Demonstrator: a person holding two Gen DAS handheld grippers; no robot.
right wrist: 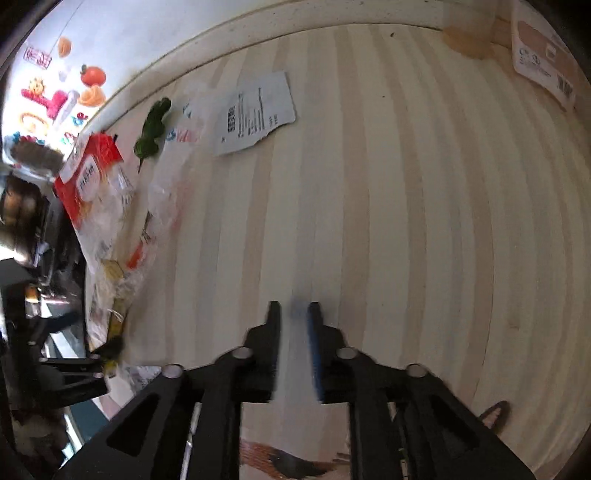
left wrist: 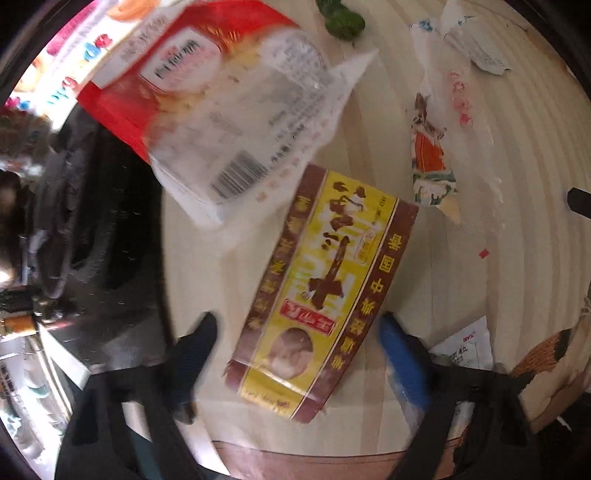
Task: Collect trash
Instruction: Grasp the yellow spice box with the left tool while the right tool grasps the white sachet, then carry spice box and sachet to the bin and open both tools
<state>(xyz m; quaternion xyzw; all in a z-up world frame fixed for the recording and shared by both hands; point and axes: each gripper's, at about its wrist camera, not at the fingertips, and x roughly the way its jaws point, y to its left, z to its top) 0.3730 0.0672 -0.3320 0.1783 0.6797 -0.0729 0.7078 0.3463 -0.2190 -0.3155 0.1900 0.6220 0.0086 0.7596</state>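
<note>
In the left wrist view my left gripper [left wrist: 297,326] is open, its fingers either side of a yellow and brown wrapper [left wrist: 317,291] lying flat on the striped wooden table [left wrist: 524,155]. A red and clear plastic bag [left wrist: 221,107] lies beyond it at the table's left edge. A clear wrapper with a cartoon figure [left wrist: 432,147] and a torn white paper [left wrist: 476,40] lie to the right. In the right wrist view my right gripper [right wrist: 293,314] hovers over bare table [right wrist: 406,184], jaws nearly together with a narrow gap and nothing between them. The torn white paper [right wrist: 255,114] lies far ahead of it.
A green leafy scrap [left wrist: 341,18] lies at the far edge, also in the right wrist view [right wrist: 151,127]. A black bag [left wrist: 99,229] hangs off the table's left side. A white and tan package [right wrist: 543,59] sits at the far right corner. Small packets [left wrist: 465,345] lie near the left gripper.
</note>
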